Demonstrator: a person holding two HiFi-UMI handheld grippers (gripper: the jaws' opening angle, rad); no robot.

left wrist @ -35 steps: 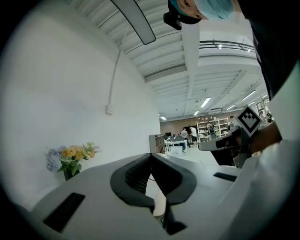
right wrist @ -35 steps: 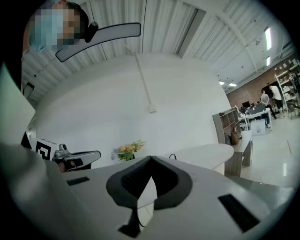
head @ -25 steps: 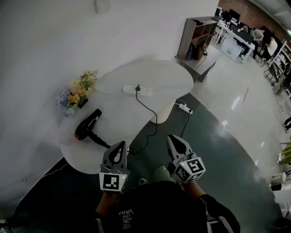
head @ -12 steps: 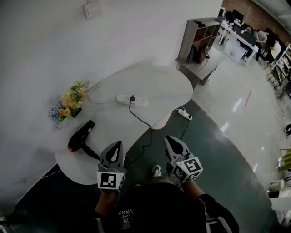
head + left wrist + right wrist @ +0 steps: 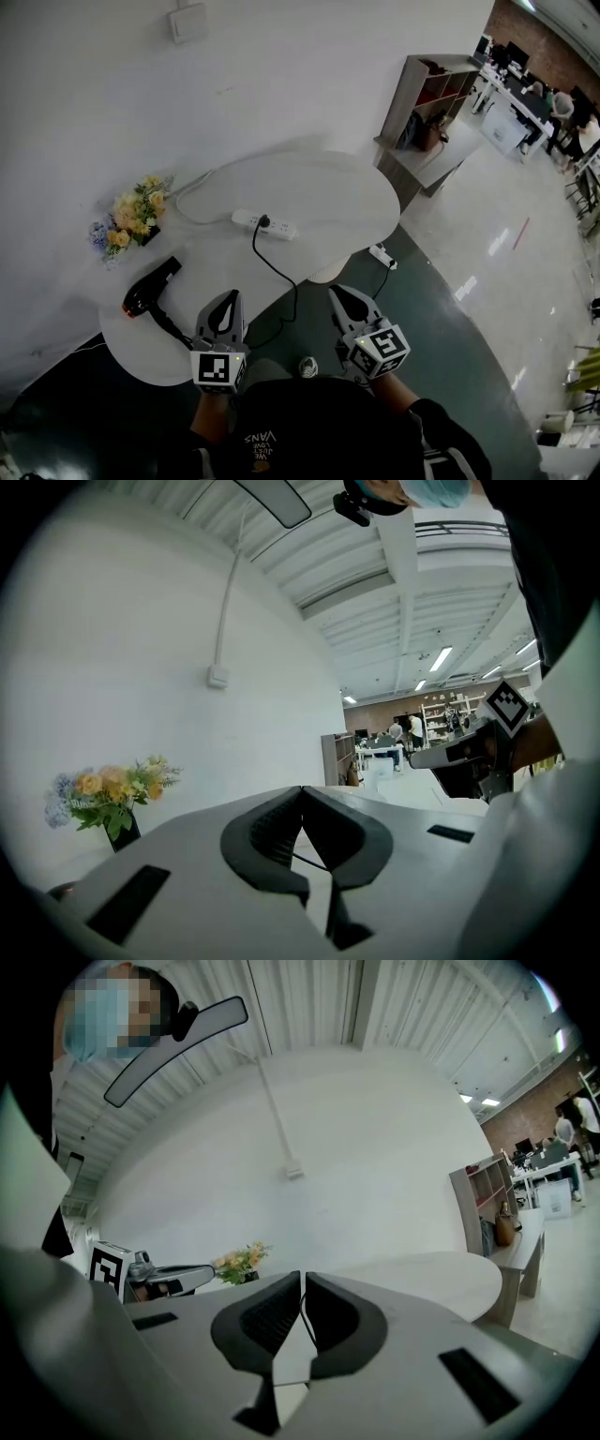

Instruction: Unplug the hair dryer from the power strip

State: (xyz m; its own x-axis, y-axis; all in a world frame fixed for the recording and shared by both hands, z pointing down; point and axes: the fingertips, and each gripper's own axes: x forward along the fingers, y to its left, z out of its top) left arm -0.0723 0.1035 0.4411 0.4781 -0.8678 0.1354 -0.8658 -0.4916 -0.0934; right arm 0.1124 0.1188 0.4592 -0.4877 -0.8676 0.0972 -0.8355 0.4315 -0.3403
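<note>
While the black plug (image 5: 263, 221) sits in the white oblong power strip (image 5: 281, 230) mid-frame, the left gripper (image 5: 227, 298) and right gripper (image 5: 336, 293), lower centre, are fully closed and empty.

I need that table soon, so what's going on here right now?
A person stands at the white table, holding the left claw and right claw shut and empty, out in front, touching nothing. The hair dryer lies near the flowers, its plug seated in the power strip. Nothing is unplugged yet.

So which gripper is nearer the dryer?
Left. The left gripper is close beside the dryer at the table edge; the right gripper is beyond it, farther off.
</note>
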